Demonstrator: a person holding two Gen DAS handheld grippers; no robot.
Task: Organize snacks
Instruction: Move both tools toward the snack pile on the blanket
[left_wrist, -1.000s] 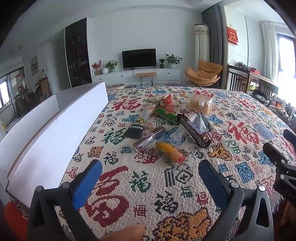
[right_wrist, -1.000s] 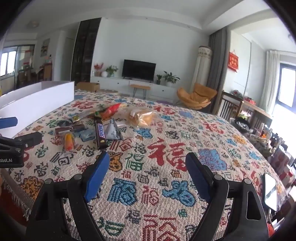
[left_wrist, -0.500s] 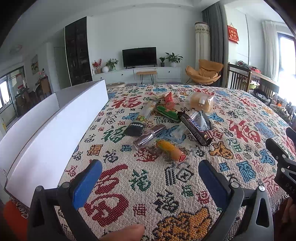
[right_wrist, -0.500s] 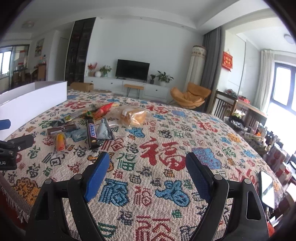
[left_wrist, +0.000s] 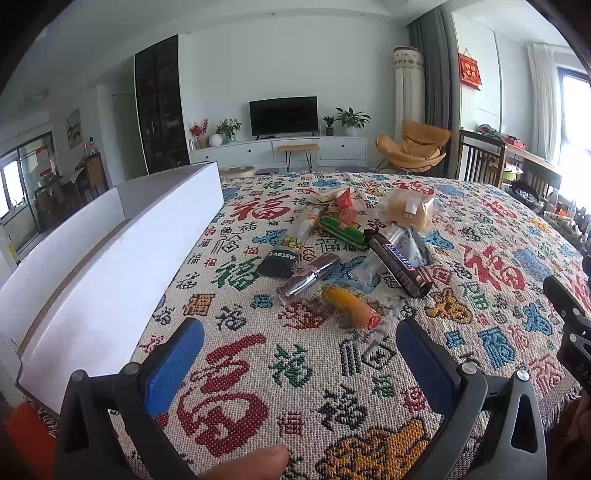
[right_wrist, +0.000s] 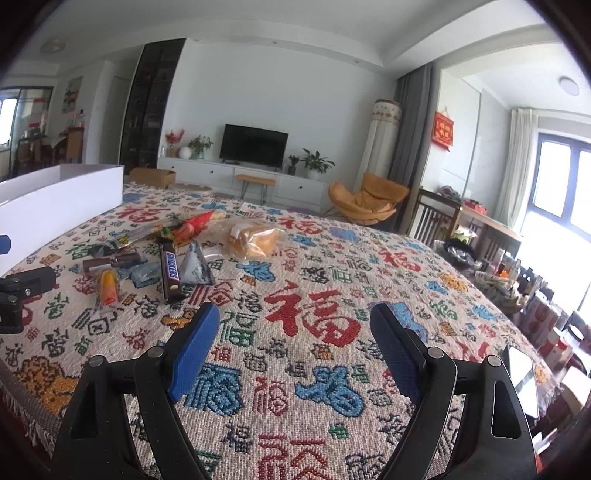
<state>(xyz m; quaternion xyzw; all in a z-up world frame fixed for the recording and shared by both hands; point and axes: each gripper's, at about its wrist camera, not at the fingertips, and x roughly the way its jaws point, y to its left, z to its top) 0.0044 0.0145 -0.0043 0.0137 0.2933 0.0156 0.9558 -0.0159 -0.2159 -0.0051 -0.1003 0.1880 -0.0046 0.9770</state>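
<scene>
Several snacks lie in a loose pile on the patterned tablecloth (left_wrist: 480, 229): a Snickers bar (left_wrist: 397, 260), an orange snack in clear wrap (left_wrist: 349, 306), a silver-brown bar (left_wrist: 308, 277), a green packet (left_wrist: 341, 230), a bagged bread (left_wrist: 410, 210). A long white box (left_wrist: 122, 258) stands to their left. My left gripper (left_wrist: 301, 352) is open and empty, just short of the orange snack. My right gripper (right_wrist: 293, 343) is open and empty over bare cloth, right of the Snickers bar (right_wrist: 170, 271) and the bread (right_wrist: 256, 240).
The table's near edge with fringe runs below both grippers. A phone (right_wrist: 522, 380) lies at the table's right edge. Chairs and a cluttered side table (right_wrist: 480, 221) stand to the right. The white box (right_wrist: 55, 199) lines the left side.
Both grippers have risen and tilted slightly; the pile sits a bit lower in the views. Neither has closed, and no snack has moved.
</scene>
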